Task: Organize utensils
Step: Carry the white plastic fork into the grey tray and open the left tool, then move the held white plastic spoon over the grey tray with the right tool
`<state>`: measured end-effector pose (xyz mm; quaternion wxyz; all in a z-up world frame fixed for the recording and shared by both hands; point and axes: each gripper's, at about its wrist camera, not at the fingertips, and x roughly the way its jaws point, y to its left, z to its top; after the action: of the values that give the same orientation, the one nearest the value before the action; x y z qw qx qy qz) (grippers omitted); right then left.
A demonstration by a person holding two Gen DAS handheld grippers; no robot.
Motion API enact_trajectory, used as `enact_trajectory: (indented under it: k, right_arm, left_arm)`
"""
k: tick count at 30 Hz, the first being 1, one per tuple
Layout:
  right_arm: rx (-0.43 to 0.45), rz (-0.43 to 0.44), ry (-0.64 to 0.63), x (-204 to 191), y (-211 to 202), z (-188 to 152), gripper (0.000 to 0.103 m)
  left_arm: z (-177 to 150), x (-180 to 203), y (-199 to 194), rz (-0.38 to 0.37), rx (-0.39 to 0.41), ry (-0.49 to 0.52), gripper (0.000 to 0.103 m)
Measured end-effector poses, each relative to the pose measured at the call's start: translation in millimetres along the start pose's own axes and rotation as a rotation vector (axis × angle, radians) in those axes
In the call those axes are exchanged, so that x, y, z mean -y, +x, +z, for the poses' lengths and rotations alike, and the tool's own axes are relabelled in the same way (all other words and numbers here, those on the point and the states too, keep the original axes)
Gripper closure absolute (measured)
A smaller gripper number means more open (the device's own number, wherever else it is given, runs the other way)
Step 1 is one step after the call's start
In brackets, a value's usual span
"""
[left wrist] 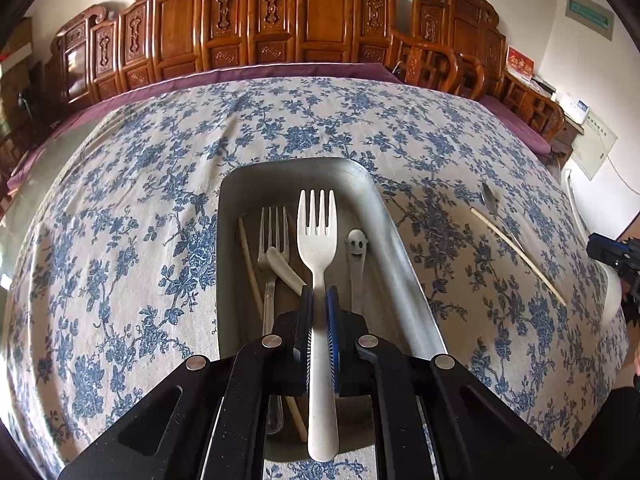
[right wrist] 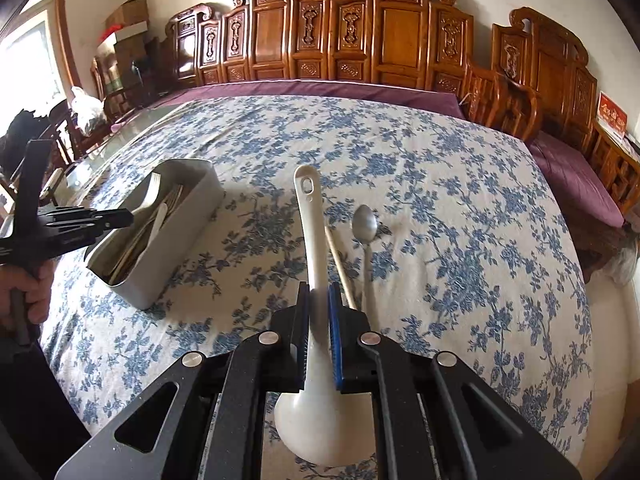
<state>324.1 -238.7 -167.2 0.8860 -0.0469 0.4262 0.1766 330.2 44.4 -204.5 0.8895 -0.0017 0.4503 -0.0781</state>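
White plastic fork (left wrist: 318,248) clamped in the left gripper (left wrist: 319,300), hanging over the metal bin (left wrist: 400,240). Only the right wrist view shows the right gripper (right wrist: 319,300) clamped on a white ladle (right wrist: 316,248), steel spoon (right wrist: 365,226) just beyond.

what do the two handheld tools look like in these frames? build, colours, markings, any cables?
Both match: the left tool and right tool have matte black, speckled linkage arms with triangular cutouts and round silver pivot pins. The fingers carry blue ribbed pads. No cables or lettering visible. A hand grips the left tool's black handle; no sleeve can be made out.
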Motion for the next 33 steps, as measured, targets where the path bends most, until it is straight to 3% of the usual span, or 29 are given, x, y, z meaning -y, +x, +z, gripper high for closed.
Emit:
enact_trajectory:
  k: [15,20,27,33]
  right_arm:
    - [-0.017,0.052,-0.056,-60,16,25,0.092]
    - [-0.011,0.076,-0.083,-88,21,41,0.092]
    - [0.001,0.106,-0.117,-122,30,60,0.092]
    - [0.007,0.136,-0.132,-149,42,72,0.092]
  left_arm:
    - [7,-9,18,-0.006,-0.043,-0.020,0.096]
    - [10,-13,6,0.003,-0.012,-0.006,0.085]
    - [15,-30,-13,0.022,0.030,-0.014,0.084]
    - [20,-49,-25,0.042,0.054,-0.040,0.075]
